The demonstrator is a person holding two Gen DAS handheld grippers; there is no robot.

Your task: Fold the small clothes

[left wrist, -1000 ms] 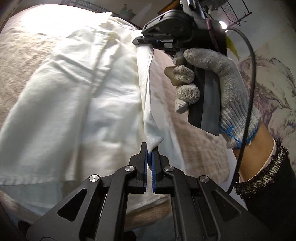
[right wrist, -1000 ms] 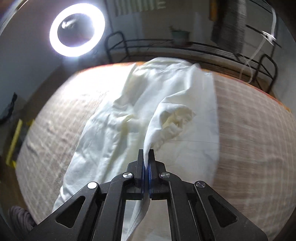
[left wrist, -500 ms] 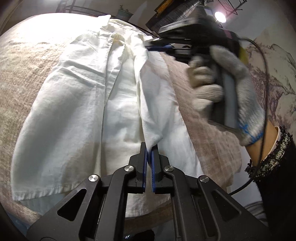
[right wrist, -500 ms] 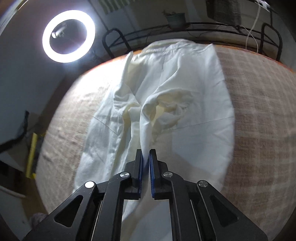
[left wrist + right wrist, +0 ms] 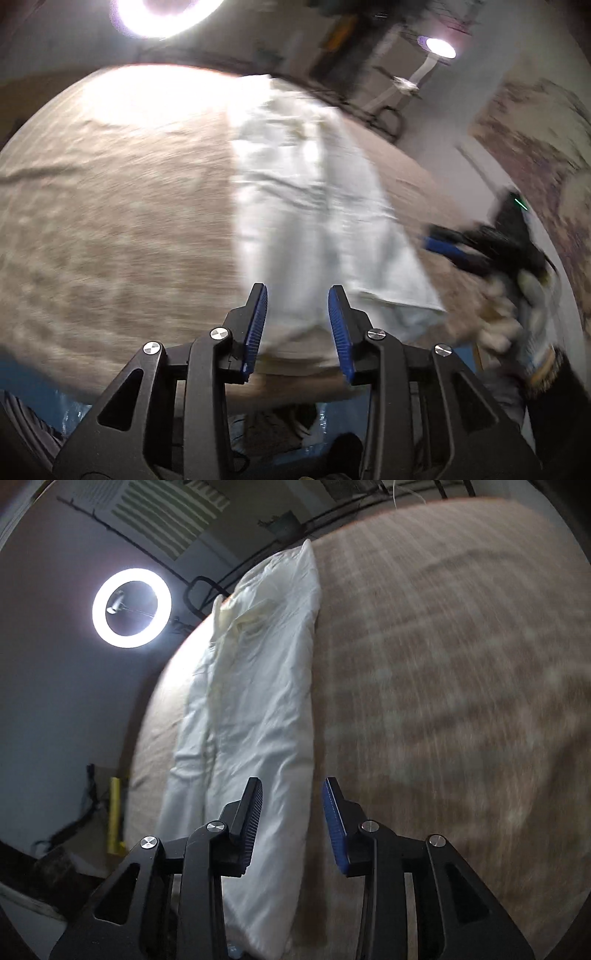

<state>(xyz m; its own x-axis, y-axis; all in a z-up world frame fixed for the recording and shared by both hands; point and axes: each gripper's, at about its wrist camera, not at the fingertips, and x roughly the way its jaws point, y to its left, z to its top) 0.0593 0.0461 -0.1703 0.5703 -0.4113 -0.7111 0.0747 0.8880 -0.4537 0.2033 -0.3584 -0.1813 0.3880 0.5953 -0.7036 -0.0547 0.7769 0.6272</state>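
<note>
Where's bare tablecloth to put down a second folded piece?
A wide bare stretch of the beige tablecloth lies beside the long edge of the white garment in the right wrist view. The left wrist view shows another on its other side. Only the garment's strip is taken.

Setting: I read this as a home room rigged for filming. I note a table under a beige woven cloth (image 5: 443,701), a lit ring light (image 5: 132,607) against a dim bare wall, a black metal rack (image 5: 201,590) behind the table, and a landscape mural (image 5: 535,122) on one wall.
</note>
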